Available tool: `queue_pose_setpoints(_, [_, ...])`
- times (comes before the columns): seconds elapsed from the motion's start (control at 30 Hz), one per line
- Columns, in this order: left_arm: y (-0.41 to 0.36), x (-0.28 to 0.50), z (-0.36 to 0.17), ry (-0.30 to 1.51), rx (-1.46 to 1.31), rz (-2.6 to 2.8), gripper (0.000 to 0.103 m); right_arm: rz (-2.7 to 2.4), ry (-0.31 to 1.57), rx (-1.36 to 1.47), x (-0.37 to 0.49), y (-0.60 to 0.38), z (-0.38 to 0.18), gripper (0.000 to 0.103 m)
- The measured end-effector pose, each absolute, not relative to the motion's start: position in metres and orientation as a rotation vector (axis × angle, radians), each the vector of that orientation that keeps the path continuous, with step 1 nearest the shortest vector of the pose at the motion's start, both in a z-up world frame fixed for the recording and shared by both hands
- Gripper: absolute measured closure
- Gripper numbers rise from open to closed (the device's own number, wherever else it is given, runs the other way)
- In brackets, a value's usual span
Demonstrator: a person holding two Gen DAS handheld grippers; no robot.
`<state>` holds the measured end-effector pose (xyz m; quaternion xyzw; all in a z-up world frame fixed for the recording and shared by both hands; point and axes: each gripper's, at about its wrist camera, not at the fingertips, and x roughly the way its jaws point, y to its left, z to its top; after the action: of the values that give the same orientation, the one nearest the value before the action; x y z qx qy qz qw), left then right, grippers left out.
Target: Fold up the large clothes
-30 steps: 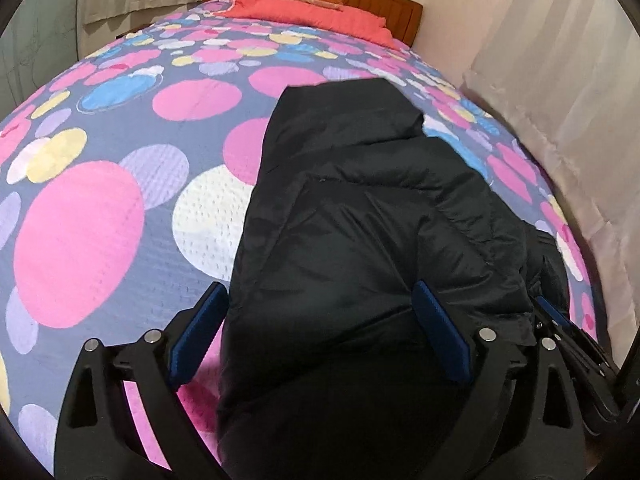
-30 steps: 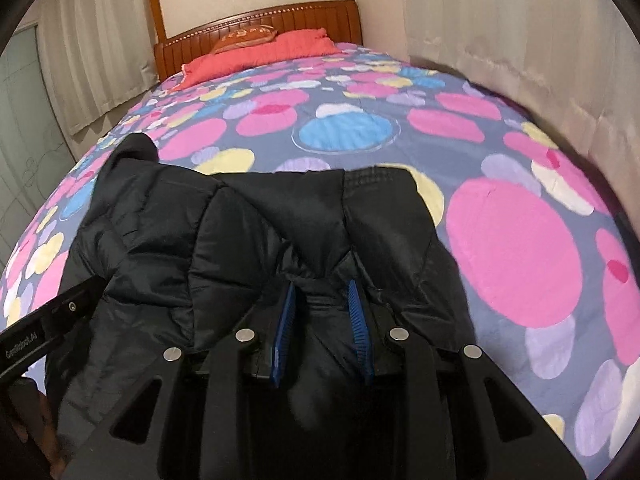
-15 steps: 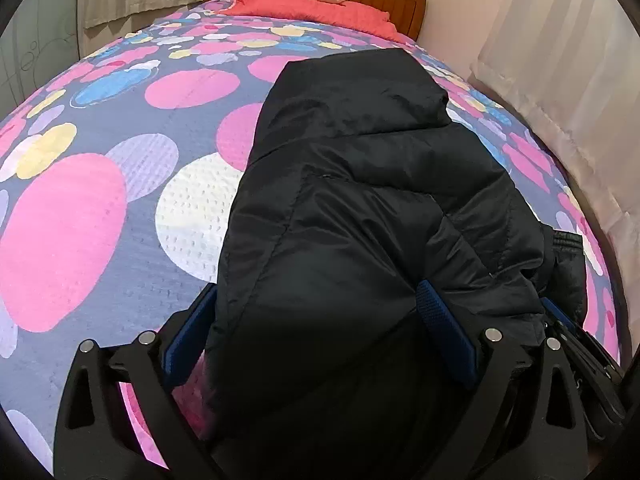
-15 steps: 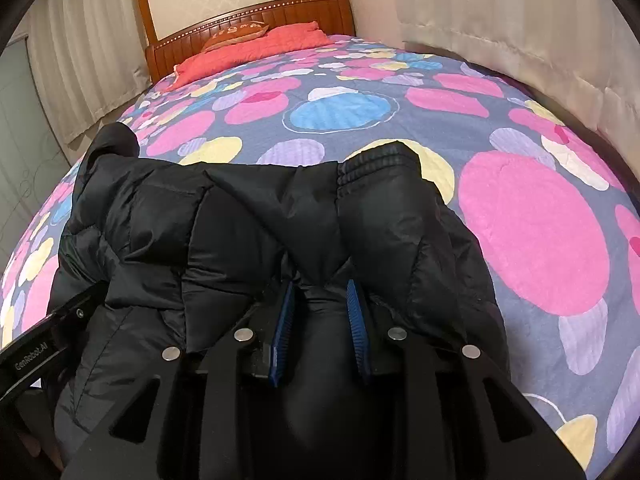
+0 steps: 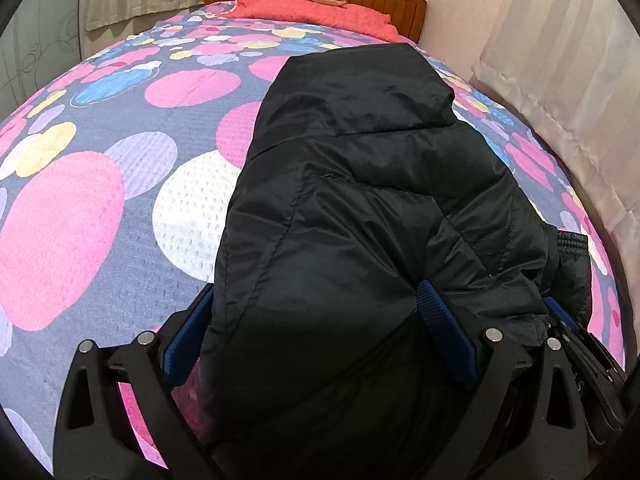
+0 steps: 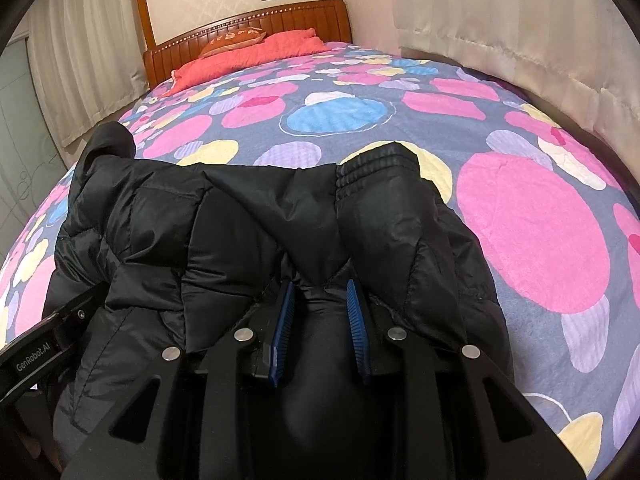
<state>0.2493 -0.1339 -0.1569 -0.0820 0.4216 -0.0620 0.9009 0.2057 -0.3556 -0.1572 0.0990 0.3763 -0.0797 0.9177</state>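
Bedspread [image 5: 100,208] part-hidden under jacket [image 5: 360,220]; left hand-held gripper [image 5: 316,328] buried.

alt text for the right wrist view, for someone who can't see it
The right gripper is shut on a fold of a black puffer jacket bunched on a bed with a spotted cover. A red pillow lies by the wooden headboard.

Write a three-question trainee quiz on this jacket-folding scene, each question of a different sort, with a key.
1. True or false: the right gripper pinches the jacket.
2. The left gripper stands: A) shut on a cushion B) wide, with jacket fabric between its fingers C) out of view.
3. What lies against the headboard?

Key: 1 true; 2 B; 3 a red pillow with an orange cushion on it.
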Motion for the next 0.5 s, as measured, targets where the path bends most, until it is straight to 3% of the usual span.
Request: queue_pose_setpoints(0.5, [-0.118,0.249,-0.143,0.921,-0.264,-0.144,0.005,-0.175,0.779,0.199,0.202,-0.353,-0.15,0.074])
